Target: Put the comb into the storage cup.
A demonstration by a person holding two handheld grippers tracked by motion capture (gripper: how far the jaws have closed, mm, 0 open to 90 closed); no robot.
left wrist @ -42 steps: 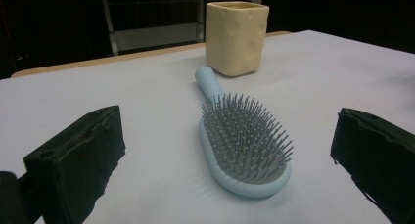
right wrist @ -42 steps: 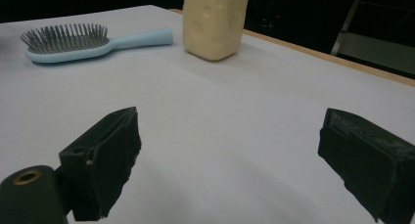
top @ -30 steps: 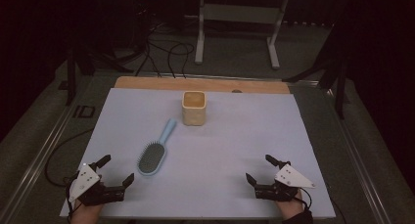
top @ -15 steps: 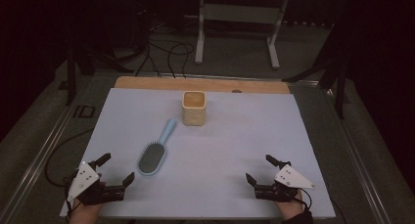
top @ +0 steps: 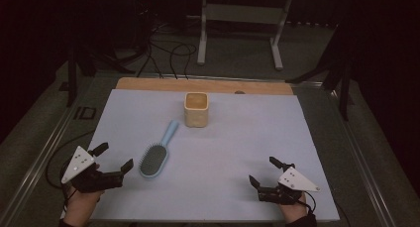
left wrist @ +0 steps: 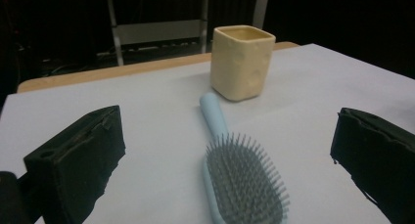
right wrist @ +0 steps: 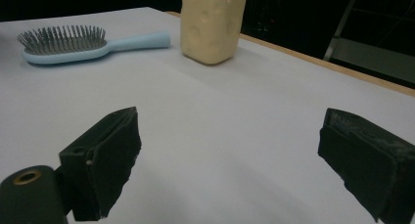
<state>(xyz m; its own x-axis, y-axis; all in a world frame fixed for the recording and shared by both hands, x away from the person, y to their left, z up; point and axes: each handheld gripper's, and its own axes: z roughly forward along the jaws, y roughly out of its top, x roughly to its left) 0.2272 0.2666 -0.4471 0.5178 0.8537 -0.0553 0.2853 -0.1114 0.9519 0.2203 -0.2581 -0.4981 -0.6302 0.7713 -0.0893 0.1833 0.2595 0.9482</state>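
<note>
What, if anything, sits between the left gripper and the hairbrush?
Nothing visible. The left gripper is open and apart from the brush, with bare table between them. The cup stands beyond the handle, out of the way.

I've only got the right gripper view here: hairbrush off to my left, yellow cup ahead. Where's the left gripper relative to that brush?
Observer: The left gripper sits just left of the hairbrush head in the high view, jaws open, not touching it.
Operator: Is the brush lined up between its jaws?
Observer: Yes. In the left gripper view the bristle head lies midway between the two jaws, handle pointing away toward the cup.
Operator: Does the handle touch the cup?
Observer: No. From above, the handle tip stops short of the cup, with bare table between them.
Operator: And my gripper?
Observer: The right gripper is open near the table's front right, away from both things.
</note>
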